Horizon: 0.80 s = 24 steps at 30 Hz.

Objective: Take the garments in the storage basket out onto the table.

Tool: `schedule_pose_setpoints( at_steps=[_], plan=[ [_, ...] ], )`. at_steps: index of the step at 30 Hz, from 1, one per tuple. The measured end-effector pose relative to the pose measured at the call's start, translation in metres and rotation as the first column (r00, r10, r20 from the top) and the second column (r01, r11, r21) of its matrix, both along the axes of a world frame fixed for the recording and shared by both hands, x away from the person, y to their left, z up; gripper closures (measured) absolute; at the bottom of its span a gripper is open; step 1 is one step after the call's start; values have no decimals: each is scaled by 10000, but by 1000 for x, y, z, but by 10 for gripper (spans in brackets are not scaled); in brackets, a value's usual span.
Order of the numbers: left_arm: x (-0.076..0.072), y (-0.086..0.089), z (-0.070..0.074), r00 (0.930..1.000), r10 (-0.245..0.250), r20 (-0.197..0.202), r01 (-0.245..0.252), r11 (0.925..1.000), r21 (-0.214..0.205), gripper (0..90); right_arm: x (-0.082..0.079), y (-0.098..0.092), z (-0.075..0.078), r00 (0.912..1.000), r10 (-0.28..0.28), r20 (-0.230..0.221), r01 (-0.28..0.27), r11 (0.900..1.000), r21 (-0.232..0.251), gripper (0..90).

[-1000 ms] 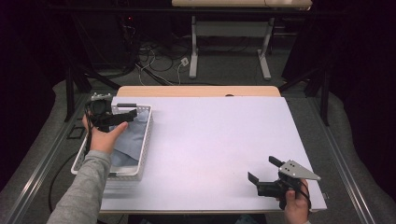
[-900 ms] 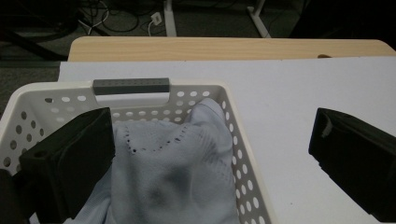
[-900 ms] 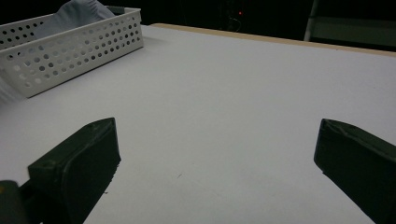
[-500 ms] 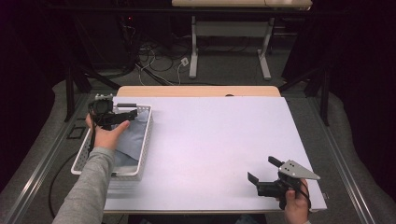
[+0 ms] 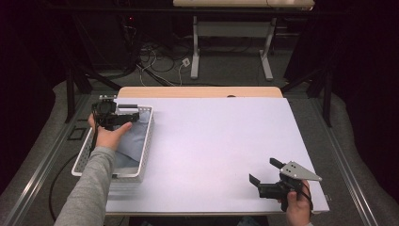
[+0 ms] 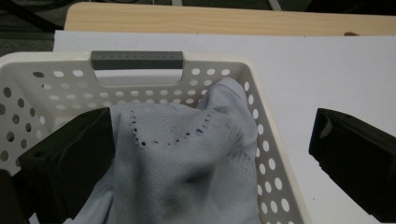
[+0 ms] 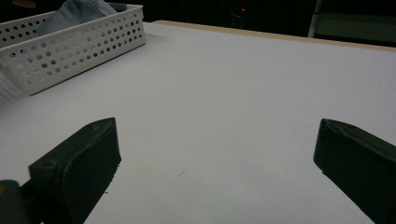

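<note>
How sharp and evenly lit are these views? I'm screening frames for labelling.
High view: white table bright, surroundings nearly black, basket slightly soft. Left gripper view: cloth and basket holes crisp, near jaws a little soft. Right gripper view: dimmer, the basket's near-left end smeared, jaws dark with little detail.

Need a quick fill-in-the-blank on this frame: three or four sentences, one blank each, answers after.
1. The pale blue-grey knitted cloth lies inside the white perforated plastic ____.
2. The left gripper hovers above that container with its jaws ____.
3. The right gripper, jaws open, holds ____ between them.
4. The basket's grey handle sits on its ____ end, away from the person.

Missing words: basket; open; nothing; far
</note>
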<state>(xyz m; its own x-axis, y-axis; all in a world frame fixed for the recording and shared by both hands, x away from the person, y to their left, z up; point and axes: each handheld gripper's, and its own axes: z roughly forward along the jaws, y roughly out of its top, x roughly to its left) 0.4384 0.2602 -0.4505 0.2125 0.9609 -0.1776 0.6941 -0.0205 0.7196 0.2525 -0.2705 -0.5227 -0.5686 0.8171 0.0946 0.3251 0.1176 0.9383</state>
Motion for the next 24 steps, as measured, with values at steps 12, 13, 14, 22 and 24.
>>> schedule_pose_setpoints(
  at_steps=[12,13,14,22,24],
  plan=[
    [4,1,-12,9982,-464,-382,477,9983,334,6,0,0,0,10000,40,-41,-40,10000,-61,5],
    [4,1,-13,9979,-494,-416,511,9978,415,6,0,0,0,10000,11,-35,-12,10000,-63,5],
    [4,2,-15,9980,-463,-426,482,9979,430,6,0,0,0,10000,29,-14,-29,10000,-76,4],
    [5,5,-22,9975,-442,-554,471,9976,514,30,1,1,-1,10000,41,-20,-41,10000,-81,5],
    [6,6,-24,9975,-351,-611,384,9978,543,34,1,1,-1,10000,54,-5,-54,10000,-77,5]
  ],
)
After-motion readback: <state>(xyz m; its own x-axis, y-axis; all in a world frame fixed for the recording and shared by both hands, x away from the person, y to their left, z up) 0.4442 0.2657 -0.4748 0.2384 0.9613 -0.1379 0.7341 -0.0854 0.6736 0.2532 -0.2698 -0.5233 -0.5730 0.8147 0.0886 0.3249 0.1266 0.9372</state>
